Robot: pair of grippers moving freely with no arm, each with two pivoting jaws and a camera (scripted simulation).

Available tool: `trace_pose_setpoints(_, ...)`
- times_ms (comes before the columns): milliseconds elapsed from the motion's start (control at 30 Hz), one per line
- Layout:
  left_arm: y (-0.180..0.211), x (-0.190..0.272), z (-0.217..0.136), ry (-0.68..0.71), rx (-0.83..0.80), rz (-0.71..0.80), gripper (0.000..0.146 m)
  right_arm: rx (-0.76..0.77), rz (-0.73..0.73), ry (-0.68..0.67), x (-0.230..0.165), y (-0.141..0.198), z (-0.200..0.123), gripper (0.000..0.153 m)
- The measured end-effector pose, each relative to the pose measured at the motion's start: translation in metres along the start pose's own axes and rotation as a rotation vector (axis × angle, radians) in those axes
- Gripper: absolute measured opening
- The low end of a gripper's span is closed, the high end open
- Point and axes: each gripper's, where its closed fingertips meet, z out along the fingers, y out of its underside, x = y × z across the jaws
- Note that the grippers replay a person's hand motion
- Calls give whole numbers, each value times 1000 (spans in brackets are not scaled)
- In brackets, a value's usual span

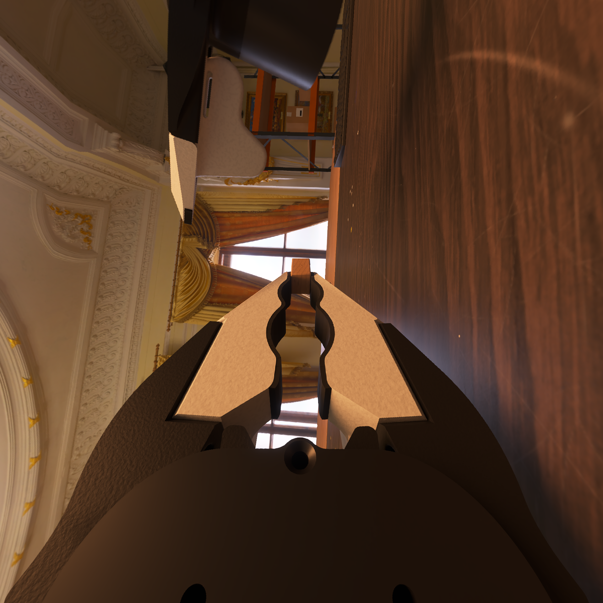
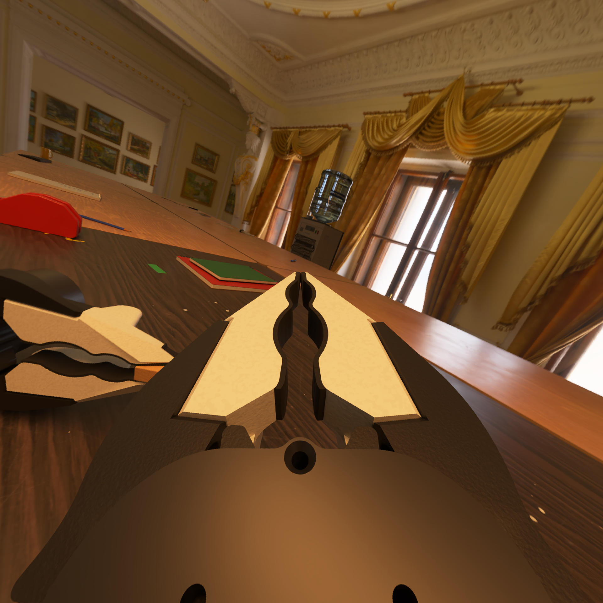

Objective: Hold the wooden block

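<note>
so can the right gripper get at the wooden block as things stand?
Probably not without reorienting: the wooden block is clamped in the left gripper, off to the side of the right gripper, which is shut and points away.

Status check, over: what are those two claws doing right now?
Left gripper shut on wooden block, clear of the table. Right gripper shut, empty. Nothing in the way.

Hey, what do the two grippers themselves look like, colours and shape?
The left gripper and right gripper look alike: a rounded dark brown body with a pebbled texture, and two pale tan fingers tapering to points. The fingers' inner edges are dark and wavy. A small round socket sits at the base between them, with two dark holes lower down. No cables or markings show.
</note>
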Motion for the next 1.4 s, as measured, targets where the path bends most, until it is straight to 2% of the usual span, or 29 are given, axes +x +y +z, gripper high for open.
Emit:
trace_pose_setpoints(300,1,1,-1,7,1,-21,10,44,-93,-89,-54,4,-1,0)
trace_pose_setpoints(567,1,1,0,13,2,-40,10,60,-48,-90,-53,5,-1,0)
trace_pose_setpoints(1400,0,4,-1,32,5,-52,10,80,-96,-159,-68,2,-3,0)
